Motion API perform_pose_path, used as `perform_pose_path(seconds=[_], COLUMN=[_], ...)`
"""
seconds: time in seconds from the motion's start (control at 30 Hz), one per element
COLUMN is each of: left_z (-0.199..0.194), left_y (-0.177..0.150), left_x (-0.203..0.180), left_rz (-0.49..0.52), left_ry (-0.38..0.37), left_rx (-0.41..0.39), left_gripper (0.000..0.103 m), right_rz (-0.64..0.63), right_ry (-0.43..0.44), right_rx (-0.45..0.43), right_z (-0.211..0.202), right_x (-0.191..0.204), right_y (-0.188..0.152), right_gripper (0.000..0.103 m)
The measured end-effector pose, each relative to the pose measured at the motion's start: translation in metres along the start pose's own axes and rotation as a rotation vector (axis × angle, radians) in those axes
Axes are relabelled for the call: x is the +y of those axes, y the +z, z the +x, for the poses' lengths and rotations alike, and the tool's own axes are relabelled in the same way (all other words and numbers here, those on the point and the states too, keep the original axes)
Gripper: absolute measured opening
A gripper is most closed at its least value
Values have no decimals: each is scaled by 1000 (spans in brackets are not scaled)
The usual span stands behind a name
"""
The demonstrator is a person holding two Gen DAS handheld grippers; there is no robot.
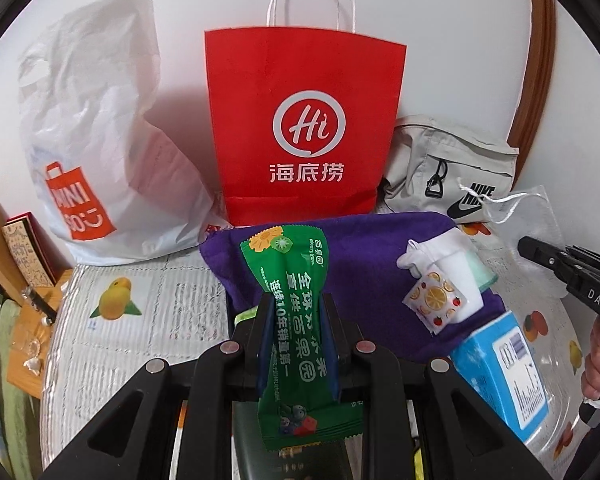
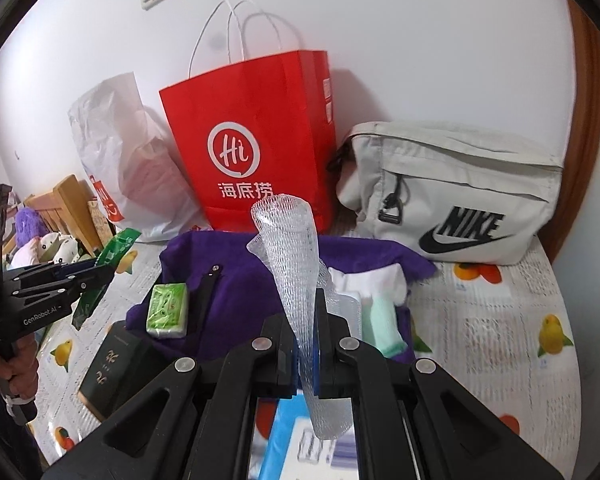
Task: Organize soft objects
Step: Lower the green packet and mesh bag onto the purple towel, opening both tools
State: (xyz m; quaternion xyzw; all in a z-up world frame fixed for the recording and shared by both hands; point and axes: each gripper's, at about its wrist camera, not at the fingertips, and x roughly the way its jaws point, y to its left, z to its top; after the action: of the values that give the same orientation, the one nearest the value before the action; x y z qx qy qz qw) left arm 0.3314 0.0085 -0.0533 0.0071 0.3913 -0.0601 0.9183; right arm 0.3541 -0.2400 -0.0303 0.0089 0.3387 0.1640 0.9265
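Left gripper (image 1: 296, 316) level, jaws clamped on green crinkled snack packet (image 1: 296, 320), right gripper (image 2: 304, 316) pinching white foam mesh sleeve (image 2: 296, 280), both above purple cloth (image 2: 240, 280), red paper "Hi" bag (image 1: 304, 120) at 12 o'clock, beige "NIKE" pouch (image 2: 460, 192) at 2 o'clock.

Both grippers (image 1: 296, 336) (image 2: 305, 344) matte black w/ silver screws, blue-lined fingers (image 1: 266, 340); "GenRobot.AI" lettering, bare skin.

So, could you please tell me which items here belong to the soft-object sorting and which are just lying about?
In play:
- green snack packet, clamped in left gripper
- white foam net sleeve, clamped in right gripper
- red paper bag
- white plastic bag
- purple cloth

Lying about:
- blue box
- dark green box
- grey Nike pouch
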Motion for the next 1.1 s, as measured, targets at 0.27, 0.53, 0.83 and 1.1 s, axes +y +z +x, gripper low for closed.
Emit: perform_pose_path(seconds=[0.27, 0.53, 0.83, 1.1], left_z=[40, 71, 94, 107], left_y=[7, 10, 12, 12], left_x=[-1, 0, -1, -1], left_rz=[-2, 2, 3, 7], left_ry=[-25, -19, -26, -14], left_rx=[57, 119, 155, 182], left_gripper=[21, 22, 25, 26], right_rz=[-28, -56, -69, -65], right_ry=[56, 43, 18, 18], right_rx=[84, 169, 213, 238], right_z=[52, 89, 106, 114], right_x=[14, 17, 13, 10], right_y=[4, -1, -2, -5], right_gripper=[5, 5, 10, 24])
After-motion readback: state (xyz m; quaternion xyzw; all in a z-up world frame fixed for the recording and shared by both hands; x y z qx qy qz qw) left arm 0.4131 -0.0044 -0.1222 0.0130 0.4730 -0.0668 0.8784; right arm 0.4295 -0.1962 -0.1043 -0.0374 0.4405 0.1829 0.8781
